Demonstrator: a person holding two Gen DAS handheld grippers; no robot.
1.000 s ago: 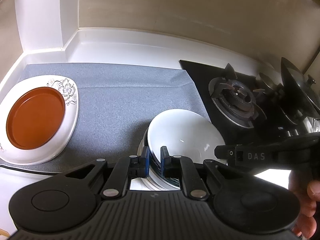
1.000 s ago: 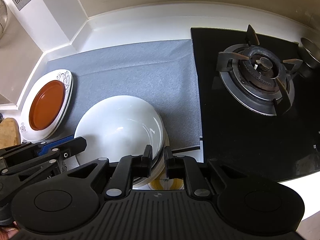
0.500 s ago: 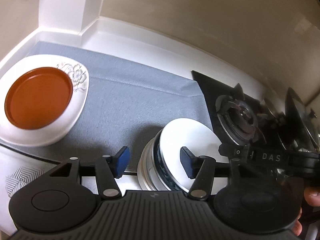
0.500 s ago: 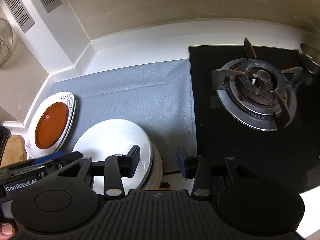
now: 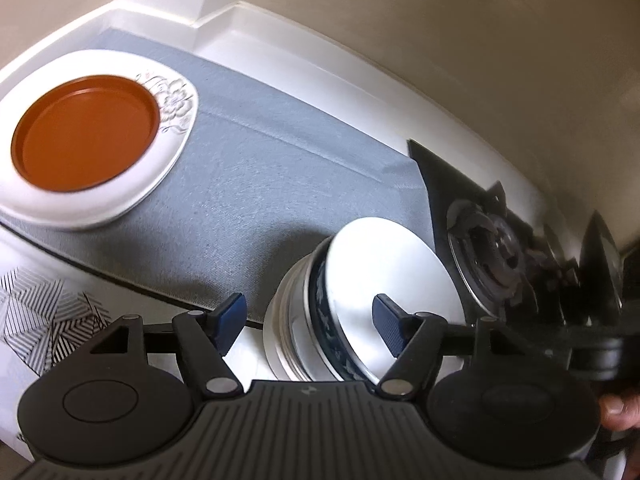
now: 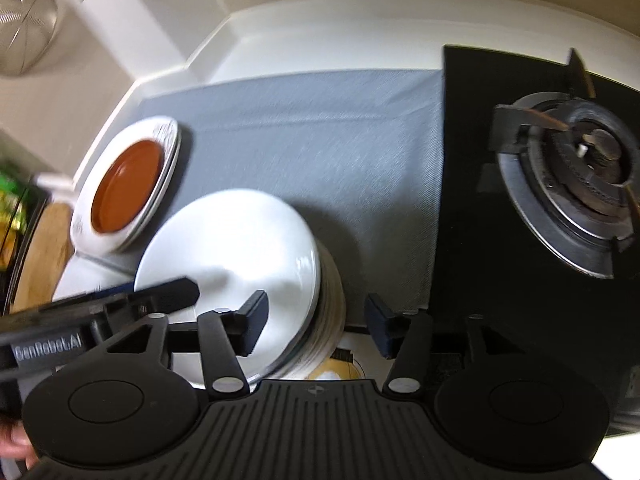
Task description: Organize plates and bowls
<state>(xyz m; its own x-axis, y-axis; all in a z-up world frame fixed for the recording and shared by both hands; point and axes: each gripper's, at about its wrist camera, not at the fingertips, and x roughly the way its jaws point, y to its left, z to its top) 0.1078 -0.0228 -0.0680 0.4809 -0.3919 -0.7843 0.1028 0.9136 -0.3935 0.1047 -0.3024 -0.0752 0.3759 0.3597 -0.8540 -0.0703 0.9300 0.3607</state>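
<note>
A stack of bowls and plates [image 5: 384, 280] topped by a white plate stands at the near edge of the grey mat; a blue-patterned rim [image 5: 332, 328] shows under the top plate. My left gripper [image 5: 310, 322] straddles the stack's left rim, jaws opening, pads off it. In the right wrist view the same stack [image 6: 236, 256] sits low and left of centre, and my right gripper [image 6: 316, 328] spans its right edge, jaws opening, nothing pressed. At the far left a brown plate [image 5: 84, 132] rests in a white flowered plate [image 5: 172, 96], also visible as the brown plate [image 6: 126, 184].
The grey mat [image 5: 256, 184] covers the counter. A black gas hob with a burner [image 6: 572, 184] borders the mat on the right, the burner [image 5: 492, 264] close behind the stack. A wooden board [image 6: 40, 248] lies at the left edge. White walls close the back corner.
Both grippers went from shut on the stack's rim to wide apart and sank a little. The left gripper rolled, so the scene tilts. The stack stays on the mat.
</note>
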